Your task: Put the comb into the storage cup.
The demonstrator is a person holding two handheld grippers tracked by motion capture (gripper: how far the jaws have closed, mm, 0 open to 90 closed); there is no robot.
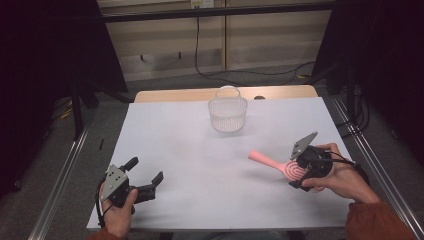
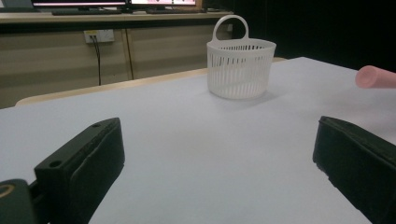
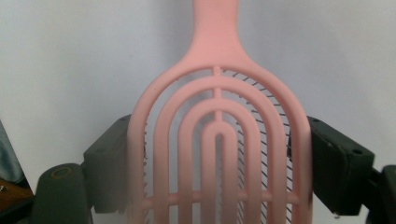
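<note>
Right gripper clamped on pink hairbrush; left gripper wide open, holding nothing.

Right gripper's jaws press both side edges of the brush head, seen close in the right gripper view. Handle points away toward table centre, brush at the right side of the white table. Left gripper sits low at the near left corner, well apart from the brush. White slotted basket stands upright at the far edge, near the middle.
</note>
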